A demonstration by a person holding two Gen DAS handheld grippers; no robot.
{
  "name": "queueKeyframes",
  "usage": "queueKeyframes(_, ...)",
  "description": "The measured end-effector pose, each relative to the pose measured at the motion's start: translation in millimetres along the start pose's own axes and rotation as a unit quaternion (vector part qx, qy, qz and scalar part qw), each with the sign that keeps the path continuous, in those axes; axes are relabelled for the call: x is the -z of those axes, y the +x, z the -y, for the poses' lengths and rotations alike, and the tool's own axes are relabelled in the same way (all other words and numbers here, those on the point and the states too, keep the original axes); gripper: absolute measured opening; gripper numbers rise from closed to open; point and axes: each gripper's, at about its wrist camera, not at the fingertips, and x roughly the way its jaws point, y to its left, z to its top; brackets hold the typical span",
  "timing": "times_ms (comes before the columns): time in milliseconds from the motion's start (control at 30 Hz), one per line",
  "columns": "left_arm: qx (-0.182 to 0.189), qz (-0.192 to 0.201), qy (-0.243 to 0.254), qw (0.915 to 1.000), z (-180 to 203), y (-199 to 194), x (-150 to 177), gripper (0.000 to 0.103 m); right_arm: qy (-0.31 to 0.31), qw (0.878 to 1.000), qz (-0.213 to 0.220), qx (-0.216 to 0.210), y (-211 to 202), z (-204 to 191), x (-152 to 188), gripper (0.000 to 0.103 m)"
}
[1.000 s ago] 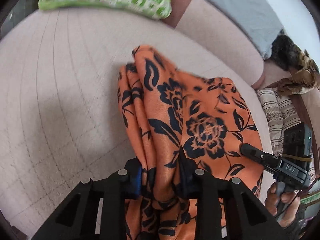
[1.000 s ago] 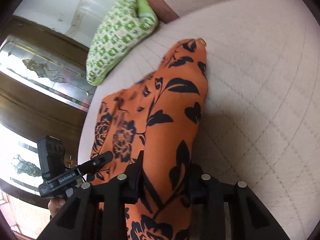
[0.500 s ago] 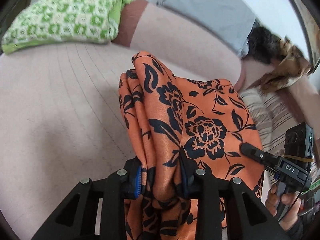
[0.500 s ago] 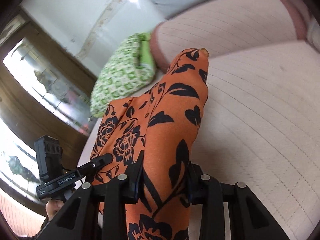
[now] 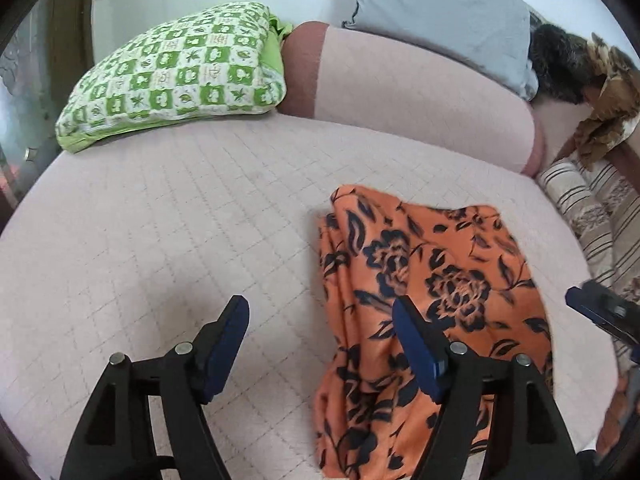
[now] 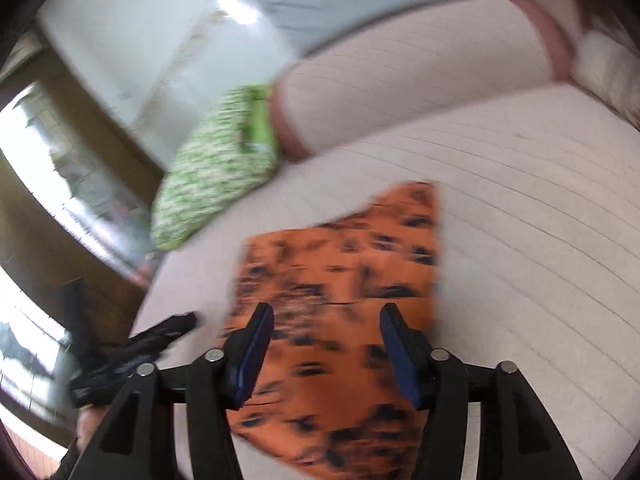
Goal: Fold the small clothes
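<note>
Bed: pale quilted cover, on which all else is laid; a bolster along the far side, a green checked pillow at one end, a grey cushion behind, striped bedding at the other end. Cloth: orange with dark flowers, lying folded and released on the bed, long axis running away from both cameras. Left gripper: jaws just opened wide, nothing pressed; the cloth lies mostly to its right. Right gripper: likewise just opened, spread directly above the cloth's near end, judged the nearer.
</note>
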Motion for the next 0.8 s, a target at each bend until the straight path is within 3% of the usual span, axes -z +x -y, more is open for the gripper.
queueKeyframes(67, -0.008, -0.024, 0.003, 0.9997, 1.2, 10.3, 6.9, 0.075, -0.016, 1.000, -0.020, -0.015, 11.1, -11.3, 9.7, 0.076)
queueKeyframes(167, -0.016, -0.045, 0.003, 0.9989, 2.7, 17.4, 14.6, 0.075, 0.012, 0.995, -0.093, 0.037, 52.3, 12.2, 30.1, 0.076)
queueKeyframes(233, -0.022, -0.034, 0.005, 0.9992, 0.6, 10.6, 17.8, 0.075, 0.012, 0.996, -0.076, 0.039, 46.7, 5.6, 26.0, 0.076)
queueKeyframes(367, -0.030, -0.029, 0.017, 0.9990, 1.0, 6.9, 16.0, 0.075, -0.047, 0.997, -0.041, 0.049, 27.9, -27.8, 0.7, 0.076)
queueKeyframes(433, -0.030, -0.026, 0.016, 0.9991, -0.5, 3.5, 15.0, 0.075, -0.041, 0.998, -0.032, 0.040, 30.5, -29.1, -10.1, 0.085)
queueKeyframes(500, -0.030, -0.025, 0.011, 0.9992, -3.5, 1.3, 14.9, 0.075, -0.017, 0.998, -0.044, 0.051, 51.0, -20.2, -15.3, 0.091)
queueKeyframes(567, -0.031, -0.028, 0.005, 0.9991, -4.1, -3.5, 18.3, 0.075, 0.018, 0.992, -0.098, 0.079, 78.9, 10.1, -7.2, 0.091)
queueKeyframes(600, -0.029, -0.029, 0.004, 0.9991, -6.0, -5.7, 19.4, 0.075, 0.026, 0.991, -0.097, 0.086, 80.5, 17.3, -3.0, 0.091)
queueKeyframes(800, -0.034, -0.008, 0.010, 0.9994, -13.3, -34.3, 28.8, 0.077, -0.045, 0.994, -0.019, 0.099, 15.9, -31.1, 9.1, 0.091)
